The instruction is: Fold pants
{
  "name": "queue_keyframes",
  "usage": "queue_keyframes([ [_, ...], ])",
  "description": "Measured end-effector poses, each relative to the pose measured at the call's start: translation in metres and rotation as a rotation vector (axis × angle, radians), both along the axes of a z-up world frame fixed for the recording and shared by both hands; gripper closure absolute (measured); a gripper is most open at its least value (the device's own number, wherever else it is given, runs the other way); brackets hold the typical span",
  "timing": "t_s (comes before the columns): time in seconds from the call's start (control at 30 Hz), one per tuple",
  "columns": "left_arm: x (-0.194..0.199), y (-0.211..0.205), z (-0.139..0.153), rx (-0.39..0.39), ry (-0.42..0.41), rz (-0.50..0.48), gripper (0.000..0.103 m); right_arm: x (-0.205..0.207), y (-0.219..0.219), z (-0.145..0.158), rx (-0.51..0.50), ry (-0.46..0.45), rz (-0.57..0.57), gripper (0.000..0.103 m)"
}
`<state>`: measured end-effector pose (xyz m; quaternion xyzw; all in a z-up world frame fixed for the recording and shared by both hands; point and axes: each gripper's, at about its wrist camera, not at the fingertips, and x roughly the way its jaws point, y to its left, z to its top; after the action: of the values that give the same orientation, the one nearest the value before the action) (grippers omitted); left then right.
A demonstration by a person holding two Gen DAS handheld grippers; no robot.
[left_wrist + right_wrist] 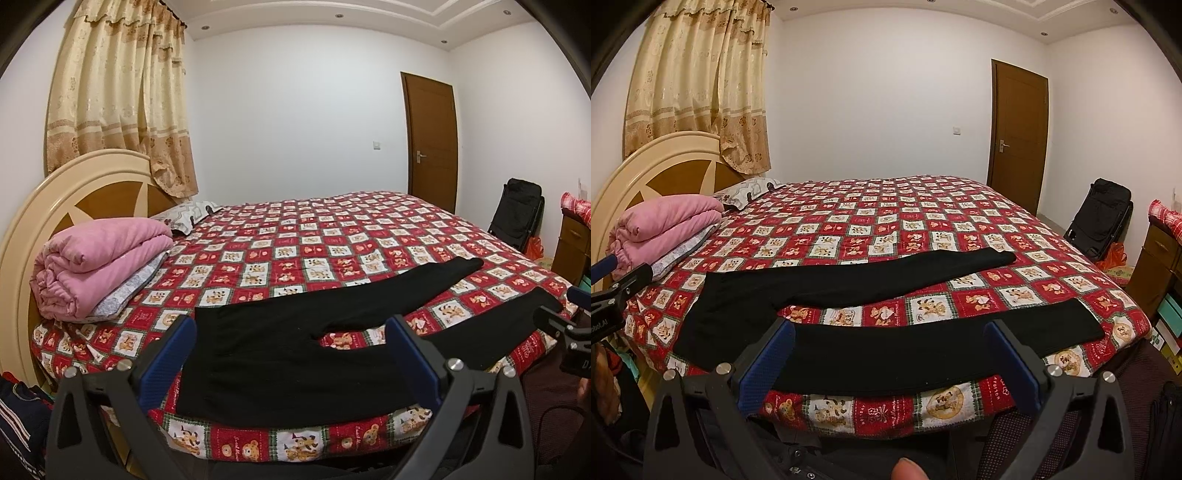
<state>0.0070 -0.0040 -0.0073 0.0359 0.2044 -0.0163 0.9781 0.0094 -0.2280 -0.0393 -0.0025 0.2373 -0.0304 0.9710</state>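
1. Left wrist view: I am seeing the black pants lying flat on the bed, waist toward the headboard, legs splayed in a V toward the foot. The left gripper is hovering at the near bed edge over the waist, jaws spread wide, holding nothing.
2. Right wrist view: I am finding the right gripper with jaws likewise wide apart and empty, framing the near leg; the far leg is lying well apart from it. A fingertip is showing at the bottom edge.
3. Risk, single layer: I am judging that a shallow pinch could take only the top ply, so the pants would sag open when lifted.
4. Risk, bedspread: I am expecting the patterned cover could get caught with the fabric, dragging and wrinkling everything.
5. Risk, edge: the near leg is sitting close to the mattress edge; an uneven pull could slide it off to the floor.
6. Risk, misalignment: the legs are spread, so uncoordinated grippers could leave a skewed fold.
7. Containers: a black bag is standing by the door, contents hidden; boxes are stacked at the right, contents I cannot tell.
8. Other stock: a folded pink quilt is resting by the headboard.
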Motion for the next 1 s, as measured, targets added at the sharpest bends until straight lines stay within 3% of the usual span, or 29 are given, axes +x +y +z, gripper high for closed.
queue_keyframes([
  [1.0, 0.0016, 0.0032, 0.0, -0.001, 0.014, 0.005, 0.0, 0.0006, -0.0001, -0.0006, 0.0, 0.004, -0.002, 0.001],
])
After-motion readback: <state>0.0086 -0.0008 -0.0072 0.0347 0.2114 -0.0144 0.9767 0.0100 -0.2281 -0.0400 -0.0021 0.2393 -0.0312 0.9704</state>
